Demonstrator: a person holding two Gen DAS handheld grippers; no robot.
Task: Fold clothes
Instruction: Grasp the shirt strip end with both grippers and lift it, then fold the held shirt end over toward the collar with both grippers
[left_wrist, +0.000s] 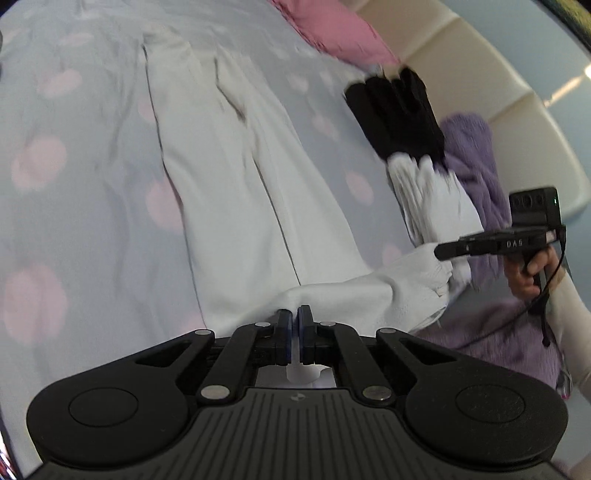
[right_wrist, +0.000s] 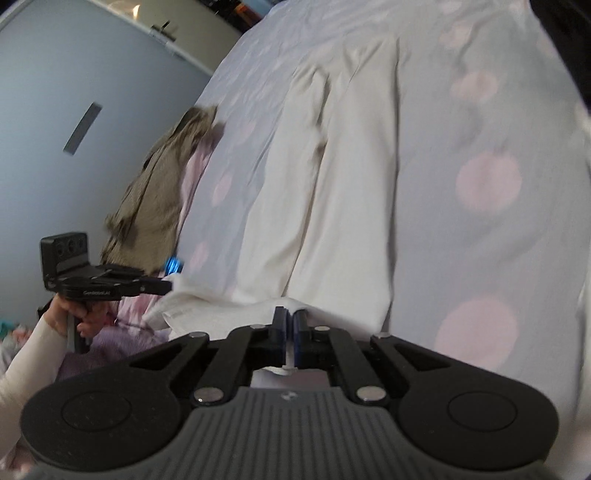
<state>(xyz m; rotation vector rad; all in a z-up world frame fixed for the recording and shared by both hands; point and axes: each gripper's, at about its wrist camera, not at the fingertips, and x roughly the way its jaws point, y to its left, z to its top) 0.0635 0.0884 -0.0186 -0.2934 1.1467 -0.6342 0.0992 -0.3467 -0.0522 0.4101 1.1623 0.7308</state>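
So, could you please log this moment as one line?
left gripper: shut on white garment | right gripper: shut on white garment | near edge lifted off bedsheet

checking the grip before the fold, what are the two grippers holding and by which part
Both hold the white garment by its near edge: the left gripper and the right gripper are each shut on that hem, a little apart.

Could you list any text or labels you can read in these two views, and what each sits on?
"DAS": white letters on the side of the right gripper, seen from the left wrist.
Small white lettering on the left gripper, seen from the right wrist: too blurred to read.
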